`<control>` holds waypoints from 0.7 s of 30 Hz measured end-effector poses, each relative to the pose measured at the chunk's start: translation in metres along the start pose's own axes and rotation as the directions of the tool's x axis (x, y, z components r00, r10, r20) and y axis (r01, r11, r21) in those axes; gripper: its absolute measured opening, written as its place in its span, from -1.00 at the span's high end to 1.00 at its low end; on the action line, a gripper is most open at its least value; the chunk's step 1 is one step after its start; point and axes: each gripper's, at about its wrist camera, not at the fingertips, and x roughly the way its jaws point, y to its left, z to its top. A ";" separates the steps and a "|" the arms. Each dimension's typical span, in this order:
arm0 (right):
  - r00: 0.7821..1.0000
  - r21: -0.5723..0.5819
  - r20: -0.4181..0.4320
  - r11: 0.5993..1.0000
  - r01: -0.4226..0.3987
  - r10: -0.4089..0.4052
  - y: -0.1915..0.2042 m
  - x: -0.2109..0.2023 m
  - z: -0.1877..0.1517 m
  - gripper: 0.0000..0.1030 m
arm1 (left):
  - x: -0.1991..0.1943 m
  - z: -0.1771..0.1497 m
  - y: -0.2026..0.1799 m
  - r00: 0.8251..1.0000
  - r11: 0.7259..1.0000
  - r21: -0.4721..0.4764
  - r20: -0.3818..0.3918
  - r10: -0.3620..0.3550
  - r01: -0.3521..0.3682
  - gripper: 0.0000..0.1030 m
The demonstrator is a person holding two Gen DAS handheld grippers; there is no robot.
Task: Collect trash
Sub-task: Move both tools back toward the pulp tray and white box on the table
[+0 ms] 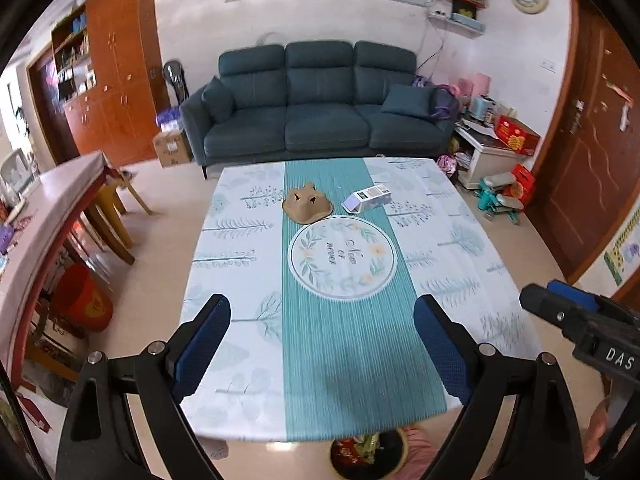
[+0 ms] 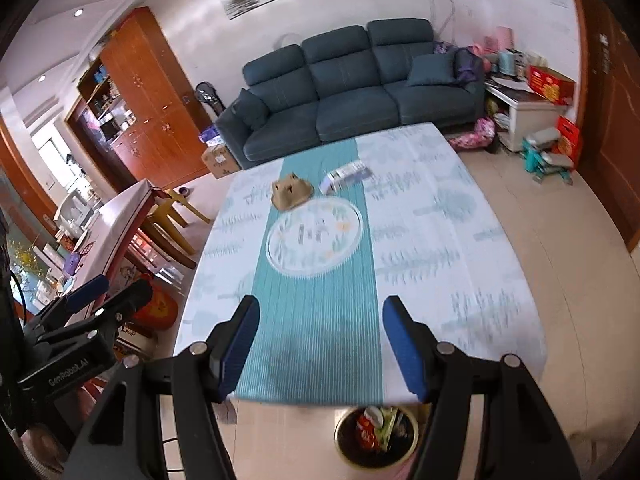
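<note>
I hold my left gripper (image 1: pixel 322 312) above the near end of the table (image 1: pixel 460 280), its blue-padded fingers (image 1: pixel 204 344) spread wide with nothing between them. My right gripper (image 2: pixel 318 320) hangs over the same near edge, its jaws also spread apart and empty. In the left wrist view my right gripper shows at the far right edge, beside the table's right side; in the right wrist view my left gripper shows at the lower left, off the table's left side.

The trash lies at the far end of the tablecloth, well apart from both grippers. A crumpled brown paper piece (image 1: pixel 307 204) sits on the teal centre stripe, just beyond the round floral emblem (image 1: pixel 342 256) and touching its rim. To its right a small white box (image 1: pixel 366 198) lies on its side, straddling the stripe's right edge, near the brown piece but not touching it.

On the floor just past the table's near edge stands a round trash bin (image 2: pixel 376 440), with red and green wrappers inside it. A dark teal sofa (image 1: pixel 316 100) stands behind the table
</note>
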 end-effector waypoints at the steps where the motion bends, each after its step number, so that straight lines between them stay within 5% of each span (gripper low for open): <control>1: 1.000 -0.011 -0.007 1.000 -0.014 0.014 -0.003 0.011 0.013 -0.25 | 0.012 0.009 0.001 1.000 1.000 -0.019 -0.013 0.010 -0.010 -0.78; 6: 0.991 -0.052 -0.107 0.995 -0.090 0.084 -0.020 0.080 0.075 -0.25 | 0.073 0.057 0.003 0.997 0.992 -0.116 -0.063 0.044 -0.051 -0.78; 13: 0.949 -0.020 -0.271 0.985 -0.171 0.159 -0.047 0.194 0.154 -0.25 | 0.169 0.112 -0.002 0.992 0.976 -0.200 -0.111 0.064 -0.085 -0.78; 21: 0.897 0.084 -0.409 0.986 -0.145 0.167 -0.075 0.331 0.190 -0.24 | 0.273 0.139 0.012 0.975 0.943 -0.297 -0.204 0.093 -0.152 -0.78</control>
